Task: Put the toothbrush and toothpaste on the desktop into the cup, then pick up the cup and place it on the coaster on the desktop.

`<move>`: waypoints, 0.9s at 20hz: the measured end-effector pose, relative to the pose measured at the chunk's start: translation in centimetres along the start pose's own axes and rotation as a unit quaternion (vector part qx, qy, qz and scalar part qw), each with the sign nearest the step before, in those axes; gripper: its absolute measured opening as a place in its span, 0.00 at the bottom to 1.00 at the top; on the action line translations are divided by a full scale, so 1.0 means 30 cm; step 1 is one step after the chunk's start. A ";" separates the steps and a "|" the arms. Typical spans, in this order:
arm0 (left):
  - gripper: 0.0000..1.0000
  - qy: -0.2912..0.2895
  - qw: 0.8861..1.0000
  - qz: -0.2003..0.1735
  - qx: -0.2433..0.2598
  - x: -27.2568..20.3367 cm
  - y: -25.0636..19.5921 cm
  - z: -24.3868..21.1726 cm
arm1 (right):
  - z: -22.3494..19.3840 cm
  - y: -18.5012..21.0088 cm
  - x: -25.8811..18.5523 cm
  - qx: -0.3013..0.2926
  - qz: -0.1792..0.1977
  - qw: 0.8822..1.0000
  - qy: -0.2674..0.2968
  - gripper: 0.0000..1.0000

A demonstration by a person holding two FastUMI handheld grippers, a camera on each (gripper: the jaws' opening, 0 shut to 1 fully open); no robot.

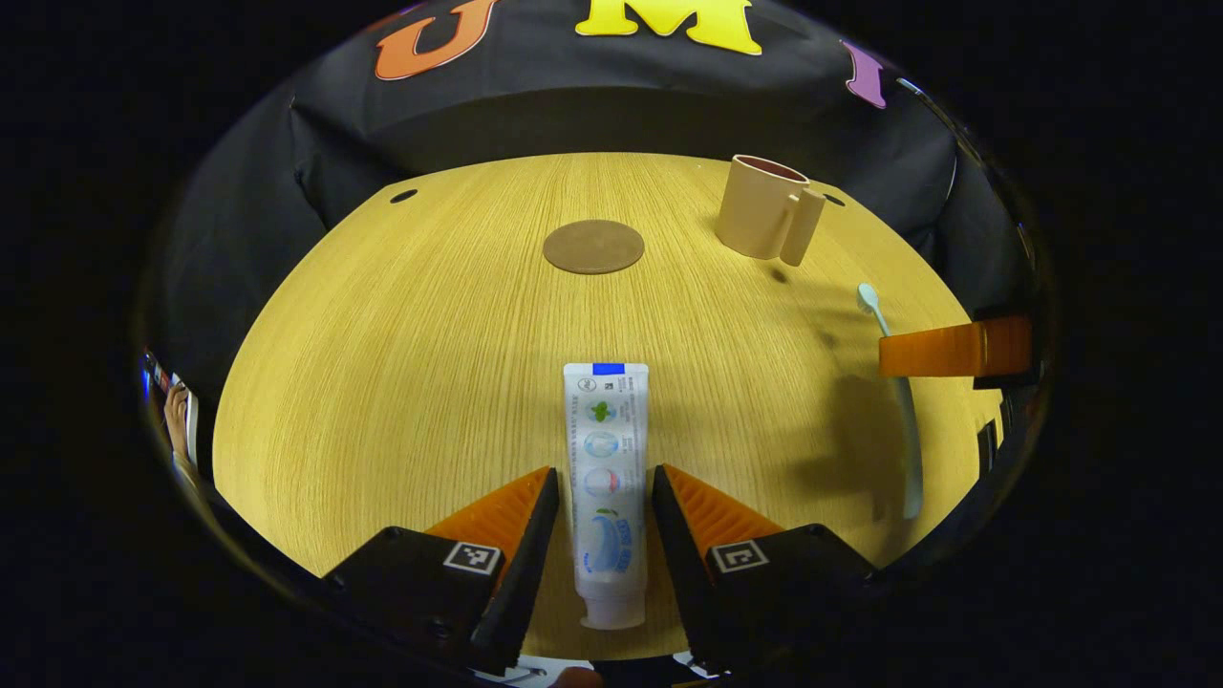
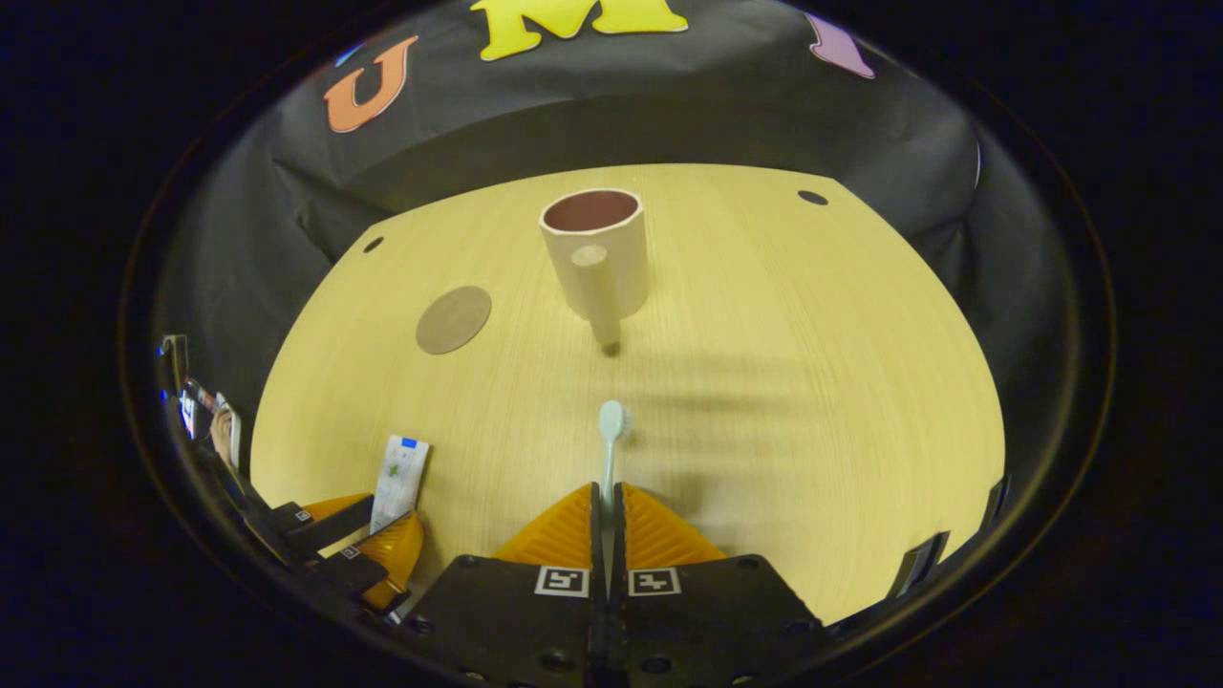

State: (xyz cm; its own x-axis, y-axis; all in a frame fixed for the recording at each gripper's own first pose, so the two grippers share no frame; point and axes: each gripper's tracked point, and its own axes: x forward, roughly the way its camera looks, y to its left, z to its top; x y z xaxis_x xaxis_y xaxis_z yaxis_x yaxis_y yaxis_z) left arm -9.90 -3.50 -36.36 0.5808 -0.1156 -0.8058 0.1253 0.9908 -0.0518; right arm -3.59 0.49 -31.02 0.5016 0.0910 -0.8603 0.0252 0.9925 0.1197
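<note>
My left gripper [image 1: 605,497] straddles the paste [image 1: 605,478] at the desk's [image 1: 382,382] near edge, fingers apart. My right gripper [image 2: 607,506] clamps the brush [image 2: 610,435]. Cup [image 2: 594,253] and coaster [image 2: 453,319] sit toward the far edge.

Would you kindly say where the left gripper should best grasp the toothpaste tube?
Grip the toothpaste tube across its flat lower body above the cap, coming from the cap end; it lies lengthwise between the open left gripper.

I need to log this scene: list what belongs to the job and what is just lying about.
Job: toothpaste, between the open left gripper fingers; toothbrush, clamped in the right gripper; cup; coaster.

Lying about: nothing loose on the wooden desktop.
</note>
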 end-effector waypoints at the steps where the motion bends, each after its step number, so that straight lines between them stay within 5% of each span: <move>1: 0.64 -0.002 1.000 0.002 0.000 -0.002 0.001 0.002 | 0.006 0.001 -0.005 0.000 0.001 1.000 -0.002 0.00; 2: 0.69 -0.004 1.000 0.003 -0.002 -0.001 0.002 0.004 | 0.009 0.002 -0.010 0.000 0.002 1.000 -0.004 0.00; 3: 0.55 -0.003 1.000 0.004 -0.007 -0.001 0.007 0.003 | 0.016 0.000 -0.013 -0.001 0.003 1.000 -0.007 0.00; 9: 0.36 0.003 1.000 0.013 -0.024 0.000 0.021 0.021 | 0.072 0.018 -0.058 -0.015 0.012 0.999 -0.038 0.00; 18: 0.27 -0.085 0.996 0.010 -0.006 -0.147 0.037 0.146 | 0.336 0.086 -0.206 -0.024 0.043 0.989 -0.139 0.00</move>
State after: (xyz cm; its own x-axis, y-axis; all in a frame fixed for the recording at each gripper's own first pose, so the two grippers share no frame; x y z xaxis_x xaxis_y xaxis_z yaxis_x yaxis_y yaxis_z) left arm -8.81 -2.20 -30.28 0.7109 -0.1057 -0.6953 0.1043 0.9936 -0.0444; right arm 2.09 1.66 -20.40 0.7185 0.1560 -0.6778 -0.0653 0.9853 0.1576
